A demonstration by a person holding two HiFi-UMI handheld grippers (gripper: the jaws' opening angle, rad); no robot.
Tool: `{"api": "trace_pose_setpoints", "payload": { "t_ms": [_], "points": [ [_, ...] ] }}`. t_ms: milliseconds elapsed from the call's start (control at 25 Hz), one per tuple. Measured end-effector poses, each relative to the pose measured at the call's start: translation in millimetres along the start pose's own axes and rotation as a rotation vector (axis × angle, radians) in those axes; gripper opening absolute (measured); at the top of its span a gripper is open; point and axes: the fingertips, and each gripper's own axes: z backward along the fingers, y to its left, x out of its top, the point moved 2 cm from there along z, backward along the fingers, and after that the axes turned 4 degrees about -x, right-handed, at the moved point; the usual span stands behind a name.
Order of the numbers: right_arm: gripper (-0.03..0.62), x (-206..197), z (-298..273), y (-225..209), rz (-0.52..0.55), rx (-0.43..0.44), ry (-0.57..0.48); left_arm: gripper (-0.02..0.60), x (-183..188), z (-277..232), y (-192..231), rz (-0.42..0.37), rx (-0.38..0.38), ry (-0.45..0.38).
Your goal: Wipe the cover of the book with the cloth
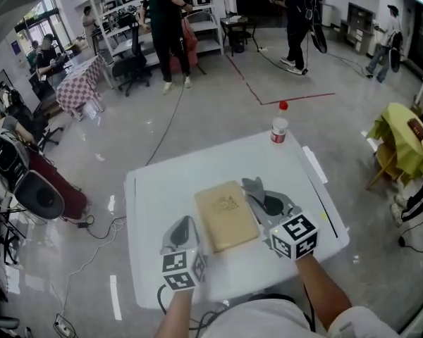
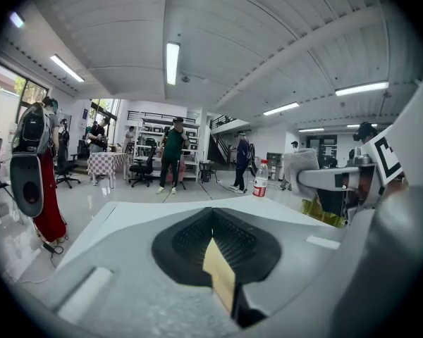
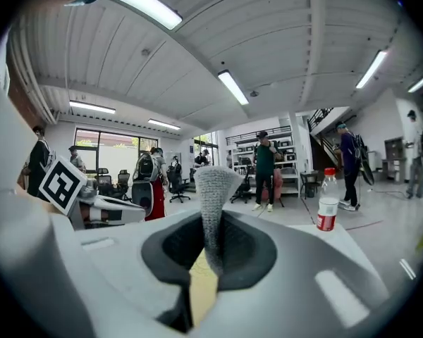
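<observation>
Book (image 1: 225, 215) lay flat, cover up. Right gripper (image 3: 210, 241) pinched the cloth (image 3: 213, 185); left gripper (image 2: 213, 220) sat closed, empty. Dragging the cloth flat, with the left steadying an edge, seemed wisest.

This is looking like a large open robotics lab or workshop hall. A polished grey concrete floor (image 1: 218, 111) is stretching wide, with red tape lines (image 1: 296, 98) marking it and cables (image 1: 166, 129) trailing across it. Metal shelving racks (image 1: 127, 5) are standing along the far wall, loaded with equipment. Office chairs (image 1: 130, 65) and a checkered-cloth table (image 1: 81, 83) are sitting nearby. Several people (image 1: 168, 27) are standing about, some wearing backpack-like gear (image 1: 314, 9). Long strip lights (image 2: 172, 62) are glowing on a ribbed ceiling, and a staircase (image 3: 324, 118) is rising at the back.
</observation>
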Motion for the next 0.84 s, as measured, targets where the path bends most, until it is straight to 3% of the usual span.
{"api": "trace_pose_setpoints", "payload": {
  "t_ms": [840],
  "points": [
    [0.029, -2.1, -8.0, 4.3, 0.003, 0.022, 0.012, 0.006, -4.2, 1.0, -0.5, -0.001, 0.003, 0.013]
  ]
}}
